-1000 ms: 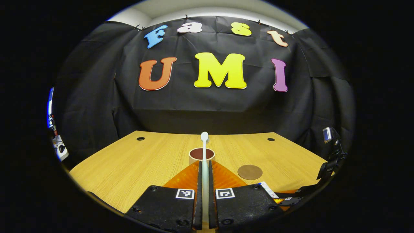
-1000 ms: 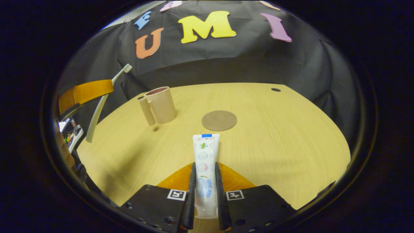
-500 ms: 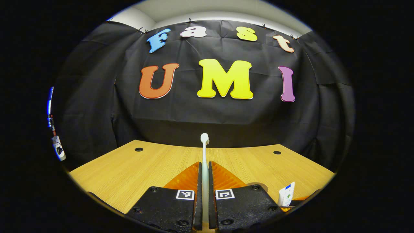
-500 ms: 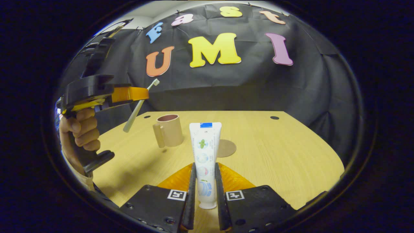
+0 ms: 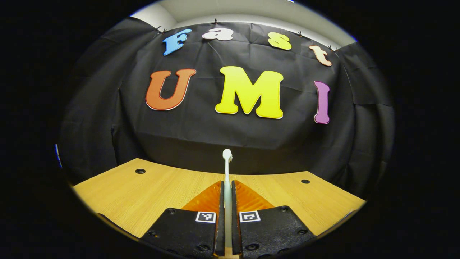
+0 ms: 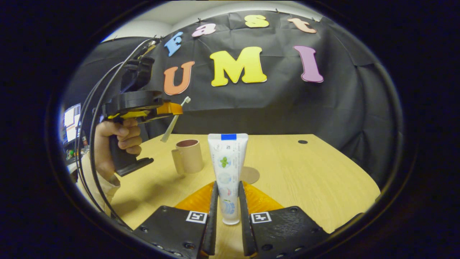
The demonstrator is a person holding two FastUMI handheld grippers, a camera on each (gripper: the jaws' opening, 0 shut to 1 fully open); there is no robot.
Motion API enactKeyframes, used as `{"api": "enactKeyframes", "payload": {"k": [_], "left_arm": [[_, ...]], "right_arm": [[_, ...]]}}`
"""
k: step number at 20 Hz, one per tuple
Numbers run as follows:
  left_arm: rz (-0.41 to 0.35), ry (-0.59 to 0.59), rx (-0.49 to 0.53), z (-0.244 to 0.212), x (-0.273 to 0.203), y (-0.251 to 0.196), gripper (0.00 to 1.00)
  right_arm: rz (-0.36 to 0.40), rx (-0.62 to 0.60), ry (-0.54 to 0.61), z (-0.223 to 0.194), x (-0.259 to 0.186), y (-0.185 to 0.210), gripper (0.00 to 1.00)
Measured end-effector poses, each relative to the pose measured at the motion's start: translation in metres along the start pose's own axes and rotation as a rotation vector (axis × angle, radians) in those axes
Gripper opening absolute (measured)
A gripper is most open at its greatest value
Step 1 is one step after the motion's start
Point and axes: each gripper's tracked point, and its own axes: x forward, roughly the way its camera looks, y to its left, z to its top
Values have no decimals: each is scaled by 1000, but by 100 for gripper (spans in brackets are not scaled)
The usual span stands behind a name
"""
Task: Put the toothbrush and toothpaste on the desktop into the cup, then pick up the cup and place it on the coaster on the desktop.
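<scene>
My left gripper (image 5: 226, 185) is shut on a white toothbrush (image 5: 226, 169), whose head points forward above the wooden desk (image 5: 143, 190). In the right gripper view that left gripper (image 6: 176, 108) hangs in a hand (image 6: 120, 138), up and to the left of the beige cup (image 6: 189, 155), with the toothbrush (image 6: 171, 126) slanting down toward the cup's left side. My right gripper (image 6: 227, 189) is shut on a white toothpaste tube (image 6: 227, 162), held upright over the desk. The brown round coaster (image 6: 252, 175) lies right of the cup, partly hidden behind the tube.
The cup's handle (image 6: 176, 162) faces left. The desk (image 6: 305, 180) has small cable holes near its far corners (image 5: 140, 171) (image 5: 305, 181) (image 6: 302, 141). Cables (image 6: 91, 118) trail from the left gripper, and a lit screen (image 6: 71, 126) stands at far left.
Both grippers have risen and tilted up with their loads. The left gripper with the toothbrush moved closer to the cup. Cup, coaster and toothpaste dropped out of the left gripper view.
</scene>
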Motion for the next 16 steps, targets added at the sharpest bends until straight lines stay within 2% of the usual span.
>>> {"api": "enactKeyframes", "payload": {"k": [6, 8, 16], "left_arm": [[-10, -20, 79, -4, 37, -5, 10], [21, -1, 109, -10, 44, 2, 10], [20, 12, 105, -13, 45, 3, 11]], "right_arm": [[2, -1, 0, 0, 4, -2, 29], [3, 3, 6, -3, 5, -3, 29], [6, 11, 23, -7, 7, -3, 29]]}}
